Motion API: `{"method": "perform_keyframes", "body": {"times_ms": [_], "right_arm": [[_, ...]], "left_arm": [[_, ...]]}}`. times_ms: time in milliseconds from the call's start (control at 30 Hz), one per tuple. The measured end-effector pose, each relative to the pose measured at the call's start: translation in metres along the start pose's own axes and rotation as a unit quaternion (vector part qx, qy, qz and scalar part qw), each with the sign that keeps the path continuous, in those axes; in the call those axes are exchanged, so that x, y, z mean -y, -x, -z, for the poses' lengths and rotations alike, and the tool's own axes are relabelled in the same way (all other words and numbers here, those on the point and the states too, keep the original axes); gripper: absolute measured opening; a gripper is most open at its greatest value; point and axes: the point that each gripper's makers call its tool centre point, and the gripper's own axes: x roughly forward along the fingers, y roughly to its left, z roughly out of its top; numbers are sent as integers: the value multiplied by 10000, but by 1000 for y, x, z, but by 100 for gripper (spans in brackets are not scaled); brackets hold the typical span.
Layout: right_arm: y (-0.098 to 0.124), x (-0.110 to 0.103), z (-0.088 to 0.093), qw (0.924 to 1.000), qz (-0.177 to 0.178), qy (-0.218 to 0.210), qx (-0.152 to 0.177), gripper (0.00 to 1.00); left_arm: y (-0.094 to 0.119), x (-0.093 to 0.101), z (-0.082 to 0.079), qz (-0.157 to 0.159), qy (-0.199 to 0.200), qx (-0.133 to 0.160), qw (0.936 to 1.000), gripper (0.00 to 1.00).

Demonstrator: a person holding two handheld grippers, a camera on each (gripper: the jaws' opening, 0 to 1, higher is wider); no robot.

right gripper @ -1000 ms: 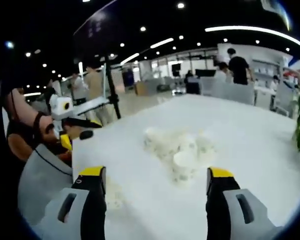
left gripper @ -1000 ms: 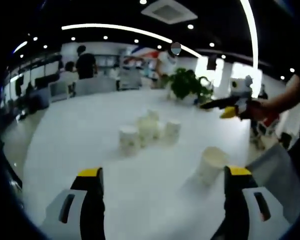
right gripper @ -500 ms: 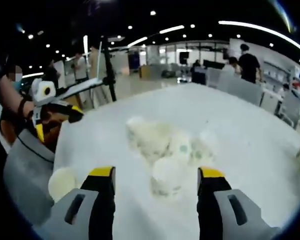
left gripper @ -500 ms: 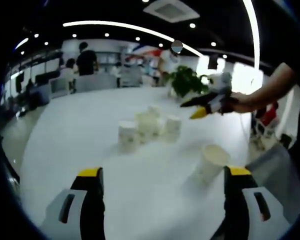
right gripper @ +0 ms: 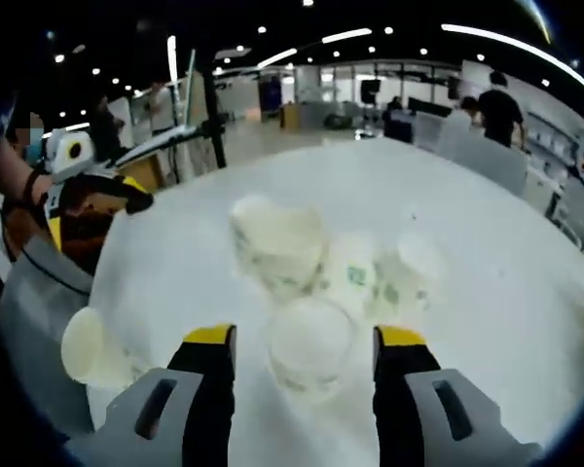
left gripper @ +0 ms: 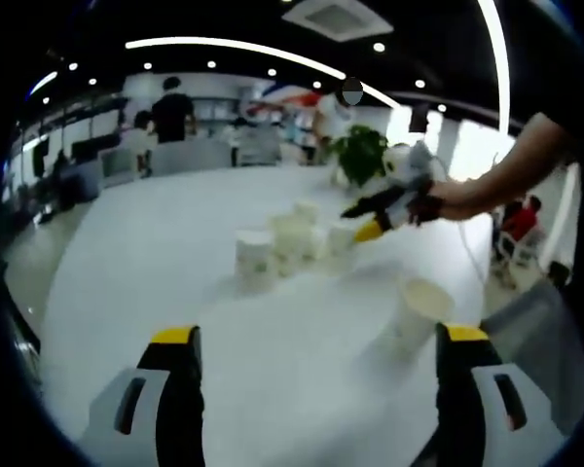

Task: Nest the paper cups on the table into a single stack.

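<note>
Several white paper cups (left gripper: 282,241) stand in a cluster on the white table (left gripper: 146,272). One more cup (left gripper: 419,309) stands alone near the table's edge, beside my open left gripper (left gripper: 319,341), which holds nothing. My right gripper (left gripper: 358,222), held by a hand, reaches the far side of the cluster. In the right gripper view, my right gripper (right gripper: 307,341) is open with one upright cup (right gripper: 311,352) between its jaws, not clamped. Behind it stand a larger cup (right gripper: 277,243) and two printed cups (right gripper: 355,277). The lone cup (right gripper: 86,345) sits at the left edge, below the left gripper (right gripper: 127,195).
A potted plant (left gripper: 360,156) stands on the table beyond the cups. People stand near desks far behind. A grey surface (left gripper: 535,331) lies past the table's near edge. Bare tabletop (right gripper: 506,253) spreads around the cluster.
My right gripper has moved in over the table to the cluster, and one cup now sits between its jaws. The left gripper has stayed about where it was.
</note>
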Motion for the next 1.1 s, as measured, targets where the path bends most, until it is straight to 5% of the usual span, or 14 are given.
{"method": "perform_keyframes", "body": {"times_ms": [400, 1100], "right_arm": [[-13, -1, 3, 9996, -184, 166, -135, 36], [18, -6, 5, 9998, -85, 180, 26, 36]], "left_arm": [[-6, -2, 1, -16, 14, -35, 10000, 100], [-4, 7, -1, 41, 14, -31, 10000, 97]]}}
